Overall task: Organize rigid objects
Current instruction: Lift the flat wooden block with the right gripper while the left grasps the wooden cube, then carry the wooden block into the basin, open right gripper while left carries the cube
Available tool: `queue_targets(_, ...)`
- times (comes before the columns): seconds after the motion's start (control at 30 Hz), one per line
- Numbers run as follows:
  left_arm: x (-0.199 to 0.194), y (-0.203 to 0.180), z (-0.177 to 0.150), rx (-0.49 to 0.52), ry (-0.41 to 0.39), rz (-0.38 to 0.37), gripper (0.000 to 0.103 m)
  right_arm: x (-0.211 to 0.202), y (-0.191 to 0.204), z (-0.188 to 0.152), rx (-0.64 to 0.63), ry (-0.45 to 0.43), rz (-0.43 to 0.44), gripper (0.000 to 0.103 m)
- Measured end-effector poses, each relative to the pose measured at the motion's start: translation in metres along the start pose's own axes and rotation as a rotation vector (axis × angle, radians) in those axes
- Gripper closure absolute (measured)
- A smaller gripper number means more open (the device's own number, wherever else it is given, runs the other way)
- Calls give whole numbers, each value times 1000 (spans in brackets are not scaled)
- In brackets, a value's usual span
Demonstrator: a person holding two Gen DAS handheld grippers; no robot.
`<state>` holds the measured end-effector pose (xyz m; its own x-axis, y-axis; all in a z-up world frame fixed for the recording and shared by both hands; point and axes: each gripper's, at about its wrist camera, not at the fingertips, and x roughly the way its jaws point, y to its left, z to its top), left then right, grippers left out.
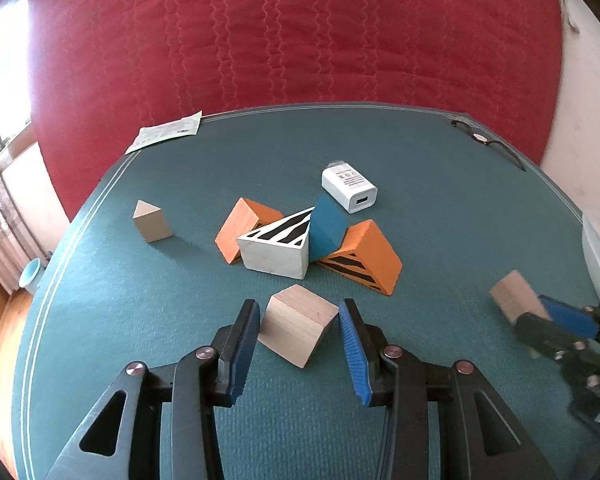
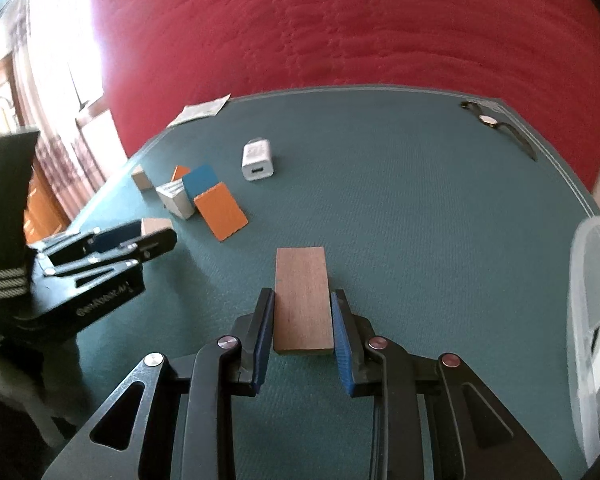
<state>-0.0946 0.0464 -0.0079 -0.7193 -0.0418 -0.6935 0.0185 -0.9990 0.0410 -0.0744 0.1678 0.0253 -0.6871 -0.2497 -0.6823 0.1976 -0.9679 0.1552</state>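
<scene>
Two grippers, two plain wood blocks on the teal table (image 1: 420, 184).

My left gripper (image 1: 300, 336) is spread around a wooden cube (image 1: 300, 330) turned corner-on; I'd square the pads to its flat faces before closing. My right gripper (image 2: 302, 336) pinches the long wooden block (image 2: 302, 300) evenly, pads on both sides, near the clear bin (image 2: 592, 320).
</scene>
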Motion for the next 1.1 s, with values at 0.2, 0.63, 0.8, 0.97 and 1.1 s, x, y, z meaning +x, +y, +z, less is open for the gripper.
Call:
queue_targets(0.2, -3, -3, -3, -8, 4, 0, 60, -25, -13, 5, 75, -45, -27, 74)
queue_targets(0.63, -8, -13, -9, -3, 19, -21, 60, -73, -59, 14, 245, -129, -212, 74)
queue_targets(0.8, -10, -24, -12, 27, 17, -10, 60, -91, -80, 5, 306, -174, -273, 74)
queue_targets(0.97, -11, -33, -12, 20, 41, -21, 60, -103, -111, -3, 374, -185, -326, 74)
queue_targets(1.1, -19, -50, -12, 30, 36, -29, 60, -121, -133, -11, 400, -213, -369, 74)
